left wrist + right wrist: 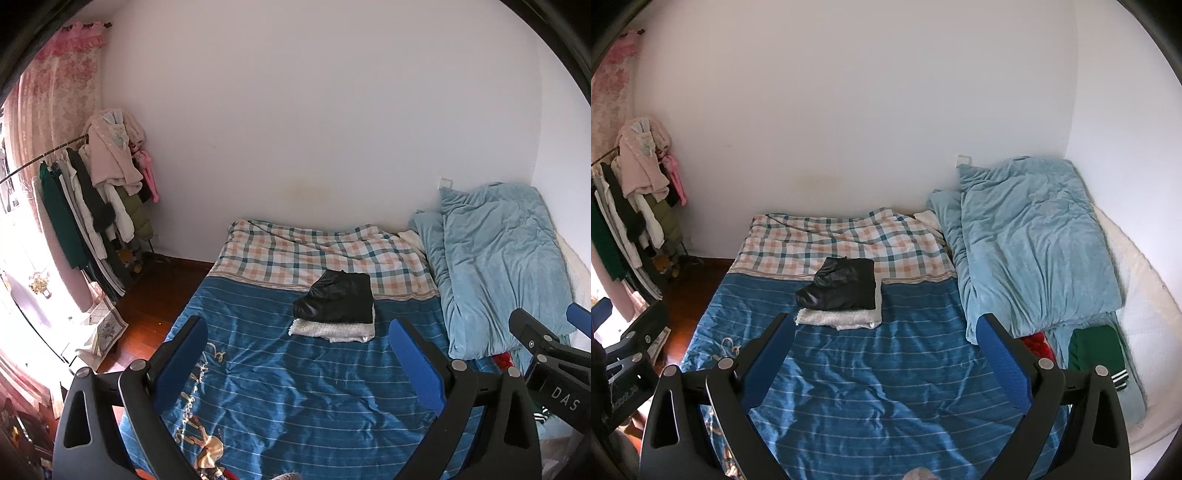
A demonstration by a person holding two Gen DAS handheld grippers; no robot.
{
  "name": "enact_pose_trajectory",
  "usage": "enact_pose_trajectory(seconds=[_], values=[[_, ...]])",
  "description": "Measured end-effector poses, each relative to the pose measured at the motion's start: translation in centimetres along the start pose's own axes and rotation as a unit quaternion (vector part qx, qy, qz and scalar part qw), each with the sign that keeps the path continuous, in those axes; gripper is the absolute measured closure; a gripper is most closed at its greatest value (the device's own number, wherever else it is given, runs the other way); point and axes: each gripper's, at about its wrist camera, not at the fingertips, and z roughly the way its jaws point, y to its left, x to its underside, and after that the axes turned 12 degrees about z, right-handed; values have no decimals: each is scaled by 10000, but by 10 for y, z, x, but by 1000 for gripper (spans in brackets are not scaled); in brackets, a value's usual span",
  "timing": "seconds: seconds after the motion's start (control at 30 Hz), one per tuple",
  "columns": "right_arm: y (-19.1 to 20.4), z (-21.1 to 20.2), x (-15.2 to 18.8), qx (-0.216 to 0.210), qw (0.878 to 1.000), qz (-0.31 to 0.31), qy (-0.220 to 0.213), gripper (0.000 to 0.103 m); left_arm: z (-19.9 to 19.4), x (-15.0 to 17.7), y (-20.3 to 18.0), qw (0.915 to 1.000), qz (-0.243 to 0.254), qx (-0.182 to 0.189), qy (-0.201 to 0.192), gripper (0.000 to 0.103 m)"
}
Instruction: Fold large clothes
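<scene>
A folded black garment [338, 299] [842, 290] lies on a folded white fluffy one [330, 330] [838, 317], stacked mid-bed on the blue striped cover [295, 387] [886, 369]. My left gripper [299, 328] hovers above the near part of the bed, open and holding nothing. My right gripper [886, 326] is beside it, also open and holding nothing; its side shows at the right edge of the left wrist view. A green garment with white stripes [1097, 350] and something red [1039, 343] lie at the bed's right side, partly under the blue quilt.
A rumpled light blue quilt [498, 266] [1034, 251] fills the bed's right side, with a plaid blanket [314, 251] [842, 240] along the far wall. A clothes rack [92, 206] [631, 206] full of hanging clothes stands left, over dark wooden floor [155, 295].
</scene>
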Motion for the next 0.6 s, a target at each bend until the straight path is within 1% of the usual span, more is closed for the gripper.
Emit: enact_pose_trajectory(seconds=[0.4, 0.6], values=[[0, -8, 5, -73, 10000, -52, -5, 3, -2, 0, 1, 10000, 2, 10, 3, 3], [1, -11, 8, -37, 10000, -33, -29, 3, -3, -1, 1, 10000, 1, 27, 11, 3]])
